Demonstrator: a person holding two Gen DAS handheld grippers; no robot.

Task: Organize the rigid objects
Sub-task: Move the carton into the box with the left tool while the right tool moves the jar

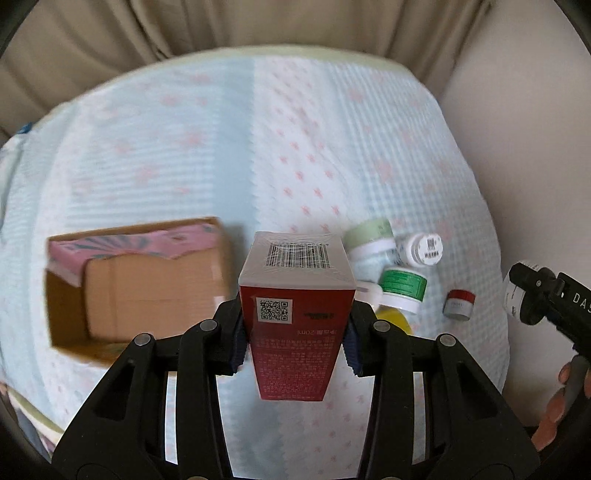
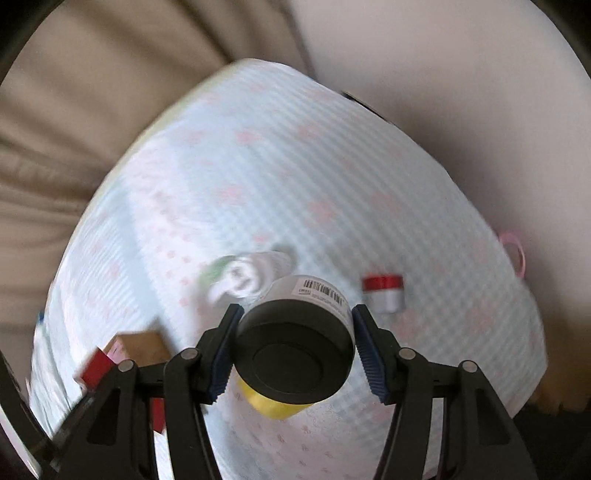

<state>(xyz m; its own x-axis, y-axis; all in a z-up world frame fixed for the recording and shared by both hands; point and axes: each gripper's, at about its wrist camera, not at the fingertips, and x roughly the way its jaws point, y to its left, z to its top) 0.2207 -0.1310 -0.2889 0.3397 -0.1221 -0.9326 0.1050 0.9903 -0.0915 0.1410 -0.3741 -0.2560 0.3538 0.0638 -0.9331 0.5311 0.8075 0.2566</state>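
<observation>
A red carton (image 1: 295,314) with a barcode on its upper end and a QR code on its side is clamped between the blue pads of the left gripper (image 1: 295,332), held above a table covered by a pale blue cloth (image 1: 221,147) printed with small pink marks. To its left on the cloth, an open cardboard box (image 1: 140,284) is seen, blurred, with a pink patterned lining showing along its far wall. Just to the right of the carton a cluster of small containers lies close together — a pale green-lidded jar (image 1: 371,236), a white bottle with a barcode label (image 1: 424,249), a jar with a dark green label (image 1: 402,288) and something yellow (image 1: 395,321) partly hidden behind the gripper finger. A small red-lidded jar (image 1: 459,303) stands apart, further right.

A round jar with a black lid (image 2: 295,354) and a barcode on its white side is gripped by the right gripper (image 2: 295,350), the lid facing the camera. In the right wrist view the cluster is smeared by blur, and the red-lidded jar lies to the right on the cloth. A hand (image 1: 565,402) is seen on the right gripper's handle at the edge of the left wrist view. Beige curtains (image 1: 258,26) hang behind the table.
</observation>
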